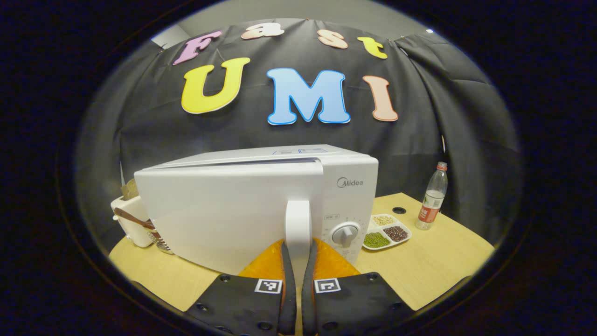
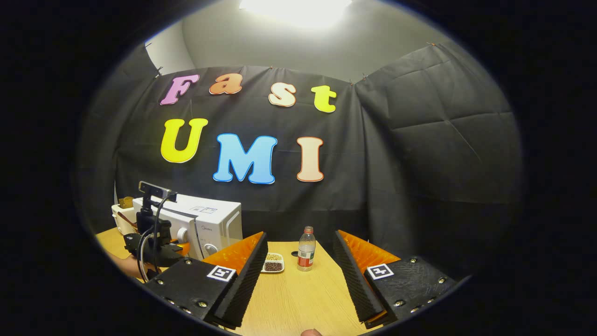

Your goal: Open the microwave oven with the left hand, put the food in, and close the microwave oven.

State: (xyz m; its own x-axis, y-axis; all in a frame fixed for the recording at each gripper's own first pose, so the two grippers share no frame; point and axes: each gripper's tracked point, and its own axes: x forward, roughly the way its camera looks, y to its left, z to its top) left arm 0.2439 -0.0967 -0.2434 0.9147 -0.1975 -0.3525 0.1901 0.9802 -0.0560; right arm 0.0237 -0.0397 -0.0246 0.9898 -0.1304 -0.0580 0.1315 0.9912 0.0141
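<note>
The white microwave [image 1: 347, 170] stands on the wooden table [image 1: 433, 266], its door [image 1: 224, 214] swung a little outward at the handle side. My left gripper [image 1: 298, 245] is shut on the door's vertical white handle [image 1: 298, 219], one finger on each side. A white divided tray of beans and grains, the food [image 1: 386, 232], lies just right of the microwave. In the right gripper view the microwave [image 2: 212, 221] is at the left with the left gripper [image 2: 158, 247] at its door. My right gripper [image 2: 298, 234] hangs open over the table, holding nothing, with the food tray [image 2: 273, 262] ahead of it.
A plastic bottle with a red label [image 1: 431, 198] stands right of the tray, also as the bottle [image 2: 306, 249] straight ahead of my right gripper. A white container [image 1: 130, 219] holding utensils sits left of the microwave. A round cable hole [image 1: 399, 210] marks the tabletop behind the tray.
</note>
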